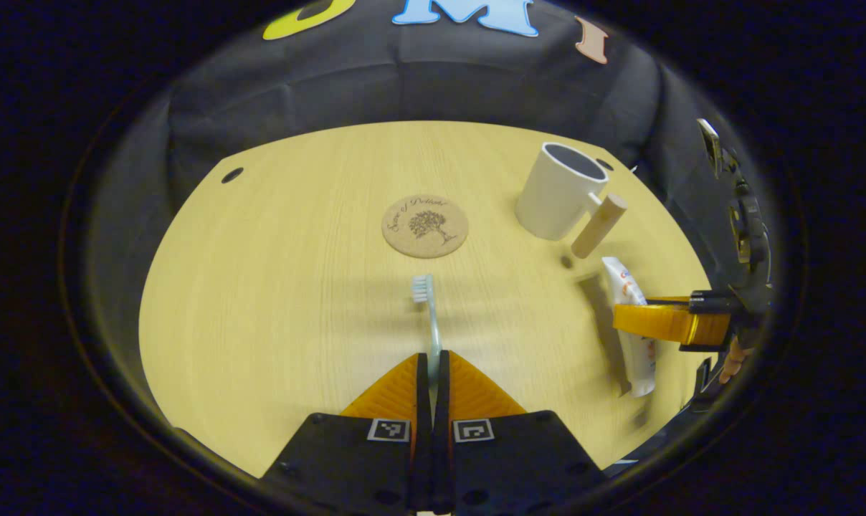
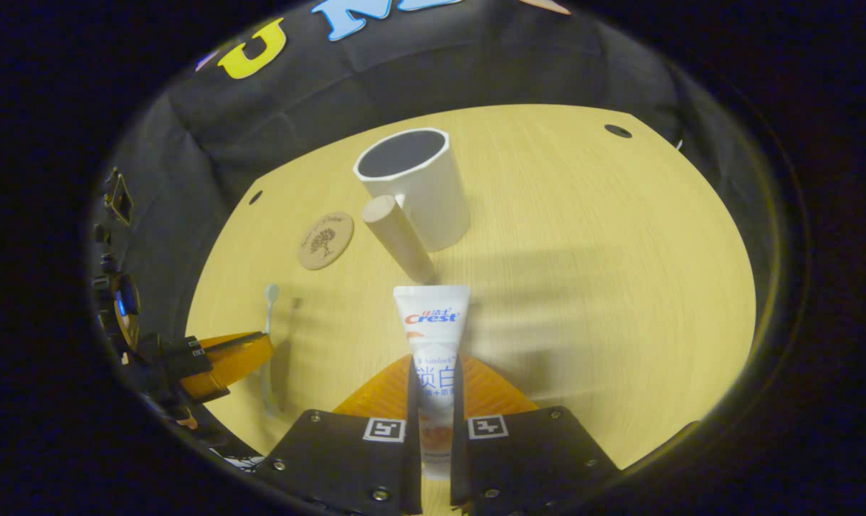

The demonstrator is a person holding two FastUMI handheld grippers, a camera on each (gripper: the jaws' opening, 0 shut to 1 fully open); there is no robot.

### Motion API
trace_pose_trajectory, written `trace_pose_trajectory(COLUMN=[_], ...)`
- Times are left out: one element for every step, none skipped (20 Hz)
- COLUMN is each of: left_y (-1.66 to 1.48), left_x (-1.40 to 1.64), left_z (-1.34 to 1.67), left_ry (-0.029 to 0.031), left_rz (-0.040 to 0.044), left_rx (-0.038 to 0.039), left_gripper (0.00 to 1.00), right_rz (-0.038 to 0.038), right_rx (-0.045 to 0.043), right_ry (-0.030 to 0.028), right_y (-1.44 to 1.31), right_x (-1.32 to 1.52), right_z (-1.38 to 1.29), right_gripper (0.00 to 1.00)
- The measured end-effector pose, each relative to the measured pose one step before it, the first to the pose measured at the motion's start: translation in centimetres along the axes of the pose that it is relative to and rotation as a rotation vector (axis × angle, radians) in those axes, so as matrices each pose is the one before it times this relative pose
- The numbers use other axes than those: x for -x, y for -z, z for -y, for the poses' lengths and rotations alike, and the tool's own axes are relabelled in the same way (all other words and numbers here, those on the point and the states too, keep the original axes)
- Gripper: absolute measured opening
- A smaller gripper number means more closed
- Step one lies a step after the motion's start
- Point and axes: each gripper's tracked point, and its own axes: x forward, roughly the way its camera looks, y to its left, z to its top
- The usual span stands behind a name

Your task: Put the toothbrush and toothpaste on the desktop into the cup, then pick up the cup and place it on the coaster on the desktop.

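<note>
My left gripper [image 1: 431, 362] is shut on the handle of a pale toothbrush [image 1: 428, 308], whose bristled head points toward the cork coaster [image 1: 425, 226]. A white cup [image 1: 558, 190] with a wooden handle stands at the far right of the table. In the right gripper view my right gripper [image 2: 434, 369] is shut on a white toothpaste tube [image 2: 433, 337], its flat end toward the cup [image 2: 415, 188]. The coaster [image 2: 325, 240] lies left of the cup there. The right gripper [image 1: 673, 322] also shows at the right edge of the left gripper view, holding the tube [image 1: 632, 326].
The light wooden table [image 1: 275, 287] has a round hole [image 1: 232, 175] near its far left corner and another [image 2: 617, 131] at the far right. Black cloth walls close the booth behind the table.
</note>
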Motion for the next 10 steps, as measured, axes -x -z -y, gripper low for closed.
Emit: trace_pose_trajectory(left_y=[-0.378,-0.338,-0.392,-0.489,-0.549,-0.528,-0.572,-0.461,-0.881,-0.948], left_x=[0.42,0.246,0.356,0.5,0.479,0.357,0.257,0.448,0.439,0.19], left_z=[0.162,0.076,0.04,0.106,-0.049,0.025,0.064,-0.161,-0.196,0.084], left_ry=[0.01279,0.01244,0.01103,0.00818,0.00704,0.01095,0.01002,0.00752,0.00261,0.00798], left_rz=[0.02291,0.02041,0.02159,0.02186,0.02324,0.01737,0.02532,0.02806,0.03299,0.04251], left_rx=[0.0105,0.0137,0.01357,0.00939,0.00815,0.00545,0.01213,0.012,0.0115,0.00578], left_gripper=[0.06,0.1,0.08,0.08,0.08,0.08,0.08,0.08,0.08,0.08], right_rz=[0.02167,0.0208,0.02274,0.02579,0.02022,0.02851,0.03168,0.03948,0.04275,0.04666], right_rx=[0.00199,-0.00105,-0.00492,-0.00689,-0.00819,-0.00799,-0.00131,0.00368,0.0084,0.0123], right_ry=[-0.0113,-0.00599,-0.00513,-0.01189,-0.01358,-0.01132,-0.01346,-0.01412,-0.01062,-0.00868], right_y=[-0.203,-0.332,-0.333,-0.573,-0.493,-0.739,-0.673,-0.972,-0.895,-1.098], right_x=[0.004,0.245,0.267,0.309,0.637,0.556,0.168,0.241,0.29,0.261], right_z=[-0.362,-0.25,-0.161,-0.358,-0.552,-0.645,-0.665,-0.485,-0.481,-0.467], right_gripper=[0.18,0.17,0.17,0.17,0.17,0.17,0.17,0.17,0.17,0.17])
